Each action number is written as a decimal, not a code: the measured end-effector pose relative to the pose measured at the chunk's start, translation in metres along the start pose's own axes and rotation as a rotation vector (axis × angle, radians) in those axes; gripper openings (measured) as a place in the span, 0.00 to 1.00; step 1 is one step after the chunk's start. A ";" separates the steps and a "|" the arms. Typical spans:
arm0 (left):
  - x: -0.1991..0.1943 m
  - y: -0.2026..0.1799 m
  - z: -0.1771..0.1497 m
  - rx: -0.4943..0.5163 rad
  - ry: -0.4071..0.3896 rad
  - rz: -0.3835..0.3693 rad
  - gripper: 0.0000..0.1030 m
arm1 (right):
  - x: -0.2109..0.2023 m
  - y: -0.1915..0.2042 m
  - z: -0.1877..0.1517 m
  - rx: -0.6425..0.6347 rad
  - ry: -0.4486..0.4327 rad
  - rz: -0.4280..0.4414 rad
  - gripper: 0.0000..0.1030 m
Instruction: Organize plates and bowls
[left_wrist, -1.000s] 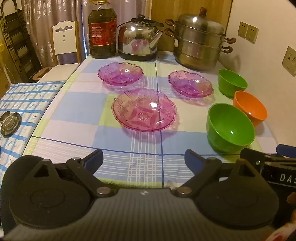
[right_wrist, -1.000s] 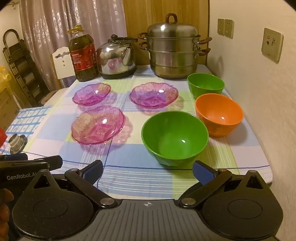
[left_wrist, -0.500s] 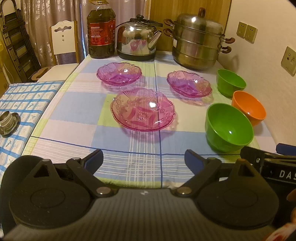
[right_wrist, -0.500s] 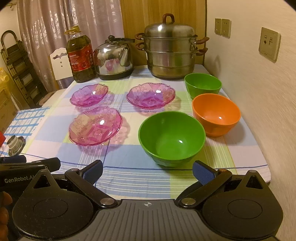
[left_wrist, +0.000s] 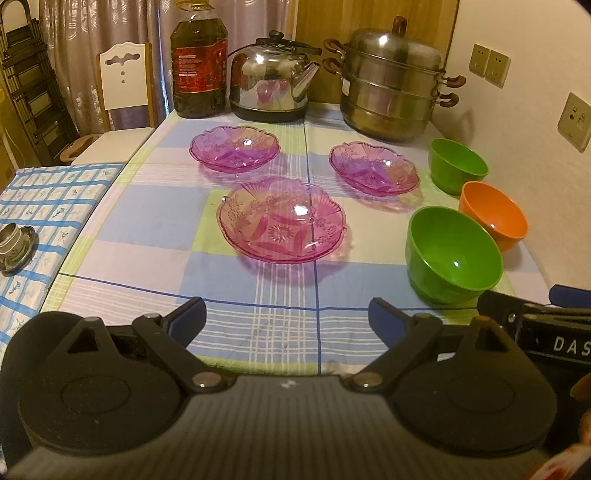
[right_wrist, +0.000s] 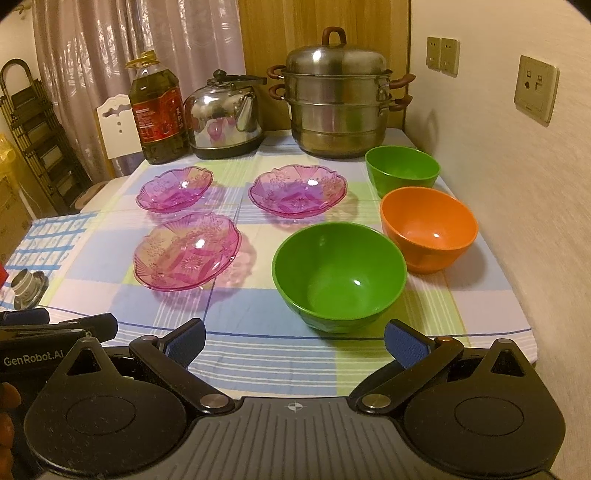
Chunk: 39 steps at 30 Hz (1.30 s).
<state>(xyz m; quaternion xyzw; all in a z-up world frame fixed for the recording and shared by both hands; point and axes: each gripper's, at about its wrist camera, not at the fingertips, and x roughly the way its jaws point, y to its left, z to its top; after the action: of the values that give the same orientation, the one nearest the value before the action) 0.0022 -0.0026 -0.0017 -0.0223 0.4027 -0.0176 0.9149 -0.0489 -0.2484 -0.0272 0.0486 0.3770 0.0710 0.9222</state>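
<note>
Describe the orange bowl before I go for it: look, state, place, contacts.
The orange bowl is round and deep, plain, of what looks like glossy plastic, with a narrow foot. It stands upright and empty on the checked cloth near the table's right edge by the wall. It sits between the far green bowl and the near green bowl; the near one overlaps it in view, so I cannot tell whether they touch. No tool touches it.

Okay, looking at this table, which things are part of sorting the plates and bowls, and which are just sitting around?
For the job: three pink glass plates, two green bowls, orange bowl.

Just sitting around: steamer pot, kettle, oil bottle, small metal cup, white chair.
</note>
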 end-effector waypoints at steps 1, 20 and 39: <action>0.000 0.000 0.000 0.001 0.000 0.001 0.91 | 0.000 0.000 0.000 0.000 -0.001 -0.001 1.00; 0.000 -0.001 -0.001 -0.001 -0.001 0.001 0.91 | 0.000 -0.001 0.000 0.002 -0.001 -0.001 1.00; 0.001 0.000 -0.001 -0.002 -0.001 0.000 0.91 | 0.001 -0.005 -0.001 0.004 -0.003 -0.003 1.00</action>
<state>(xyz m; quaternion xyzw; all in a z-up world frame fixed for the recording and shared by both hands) 0.0019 -0.0031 -0.0028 -0.0232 0.4023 -0.0174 0.9151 -0.0481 -0.2528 -0.0293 0.0499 0.3761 0.0690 0.9227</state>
